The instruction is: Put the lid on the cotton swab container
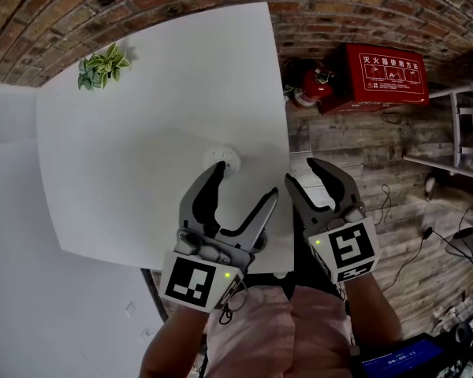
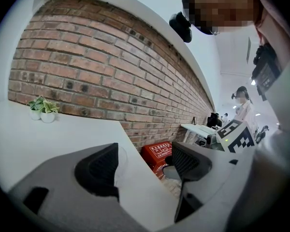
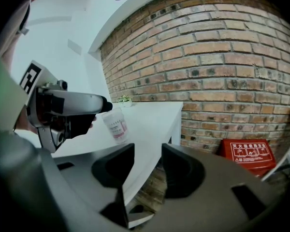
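The cotton swab container (image 1: 221, 160) stands on the white table (image 1: 126, 156) near its right edge. From above its top is white and round. In the right gripper view it is a clear cup with a pink label (image 3: 116, 123). My left gripper (image 1: 245, 182) is open and empty, and its left fingertip (image 1: 217, 169) is right beside the container. The container shows faintly behind that gripper's left pad (image 2: 120, 159). My right gripper (image 1: 306, 172) is open and empty by the table's right edge, with bare table edge between its jaws (image 3: 149, 166).
A small potted plant (image 1: 102, 65) sits at the table's far left corner. On the wooden floor to the right are a red fire-equipment box (image 1: 382, 73) and an extinguisher (image 1: 311, 85). A brick wall runs behind, and metal shelving (image 1: 465, 132) stands far right.
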The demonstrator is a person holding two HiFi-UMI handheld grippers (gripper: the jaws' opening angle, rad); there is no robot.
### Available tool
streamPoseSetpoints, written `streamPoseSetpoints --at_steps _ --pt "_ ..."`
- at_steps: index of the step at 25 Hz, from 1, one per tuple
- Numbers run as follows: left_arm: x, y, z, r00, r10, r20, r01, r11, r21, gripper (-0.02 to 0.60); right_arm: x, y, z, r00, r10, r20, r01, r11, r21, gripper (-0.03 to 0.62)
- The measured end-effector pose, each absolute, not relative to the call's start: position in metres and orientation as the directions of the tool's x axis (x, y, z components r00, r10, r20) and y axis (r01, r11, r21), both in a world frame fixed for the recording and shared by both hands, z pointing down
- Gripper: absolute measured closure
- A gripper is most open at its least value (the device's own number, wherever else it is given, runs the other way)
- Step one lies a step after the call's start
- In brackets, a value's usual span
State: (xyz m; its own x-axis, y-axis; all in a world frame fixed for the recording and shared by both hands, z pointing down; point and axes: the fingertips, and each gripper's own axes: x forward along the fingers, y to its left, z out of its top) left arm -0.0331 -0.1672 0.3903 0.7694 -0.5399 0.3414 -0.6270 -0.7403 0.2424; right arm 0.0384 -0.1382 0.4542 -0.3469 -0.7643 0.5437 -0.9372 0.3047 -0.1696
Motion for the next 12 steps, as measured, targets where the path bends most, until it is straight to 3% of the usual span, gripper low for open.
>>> streamPoseSetpoints --at_steps 12 --pt "-0.03 -0.1645 0.3937 0.774 -0.53 0.347 -0.62 -0.746 0.245 0.225 0.0406 -0.1353 0.4545 -0.341 -0.769 0.54 -0.94 0.294 -0.175 0.414"
